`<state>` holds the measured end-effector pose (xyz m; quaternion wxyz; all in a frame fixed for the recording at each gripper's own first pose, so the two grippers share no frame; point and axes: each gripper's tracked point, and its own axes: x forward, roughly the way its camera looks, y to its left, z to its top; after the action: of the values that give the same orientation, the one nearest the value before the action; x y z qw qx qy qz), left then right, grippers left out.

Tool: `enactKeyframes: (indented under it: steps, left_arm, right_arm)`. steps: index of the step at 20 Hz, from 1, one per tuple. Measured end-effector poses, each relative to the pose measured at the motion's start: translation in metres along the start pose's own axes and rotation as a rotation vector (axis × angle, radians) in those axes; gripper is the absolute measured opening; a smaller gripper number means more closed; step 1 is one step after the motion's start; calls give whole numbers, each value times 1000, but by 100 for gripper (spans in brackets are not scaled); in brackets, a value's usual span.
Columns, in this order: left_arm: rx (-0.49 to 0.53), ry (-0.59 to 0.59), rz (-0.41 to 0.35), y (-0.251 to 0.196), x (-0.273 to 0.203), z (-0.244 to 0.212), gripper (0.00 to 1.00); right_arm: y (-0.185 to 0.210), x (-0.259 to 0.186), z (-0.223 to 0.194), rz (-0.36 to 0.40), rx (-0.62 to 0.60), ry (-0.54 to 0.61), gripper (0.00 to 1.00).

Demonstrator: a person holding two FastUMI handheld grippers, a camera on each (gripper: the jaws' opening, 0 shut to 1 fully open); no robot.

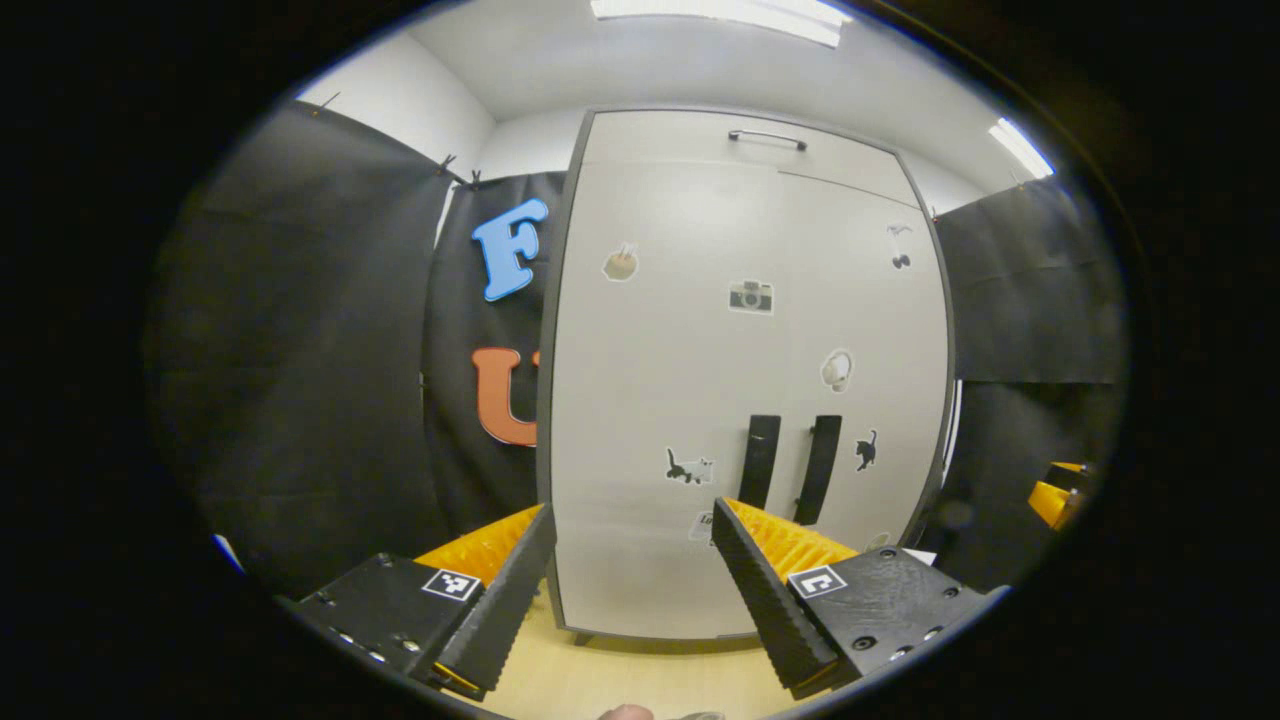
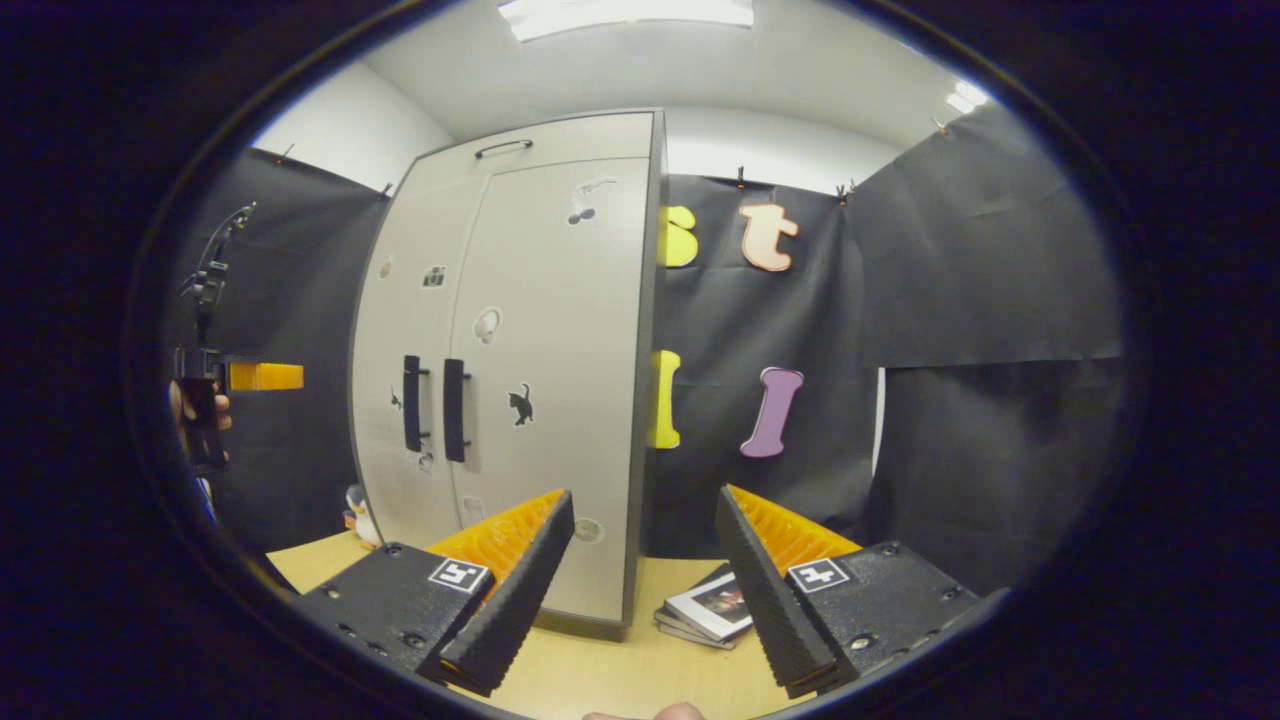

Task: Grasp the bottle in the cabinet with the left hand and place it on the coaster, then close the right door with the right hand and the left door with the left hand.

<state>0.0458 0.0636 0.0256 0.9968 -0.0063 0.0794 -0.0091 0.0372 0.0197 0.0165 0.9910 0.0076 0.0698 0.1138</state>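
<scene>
The white cabinet (image 1: 700, 400) stands straight ahead in the left gripper view with both doors shut, so its inside is hidden. Two black vertical handles (image 1: 790, 465) sit side by side at mid-height. My left gripper (image 1: 633, 515) is open and empty, a short way in front of the left door. In the right gripper view the cabinet (image 2: 540, 380) stands to the left, its handles (image 2: 433, 405) facing me. My right gripper (image 2: 645, 500) is open and empty, level with the cabinet's right corner. The left gripper (image 2: 245, 377) appears at the far left, held by a hand (image 2: 200, 410).
The cabinet rests on a light wooden table (image 2: 600, 680). A small stack of books (image 2: 710, 610) lies on the table right of the cabinet. A small toy figure (image 2: 358, 510) sits by the cabinet's left foot. Black cloth walls surround the booth.
</scene>
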Motion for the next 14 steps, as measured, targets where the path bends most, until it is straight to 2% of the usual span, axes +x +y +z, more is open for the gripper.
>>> enactKeyframes:
  steps: [1, 7, 14]
  left_arm:
    - [2, -10, 13, 6, -8, 4, 100]
    - [27, -67, 120, 46, -64, 27, 100]
    - [63, -145, 231, 78, -130, 46, 100]
  right_arm:
    - [8, 3, 4, 18, 0, -7, 96]
    - [54, 13, 32, 116, 14, -63, 94]
    - [87, 18, 51, 174, 38, -98, 94]
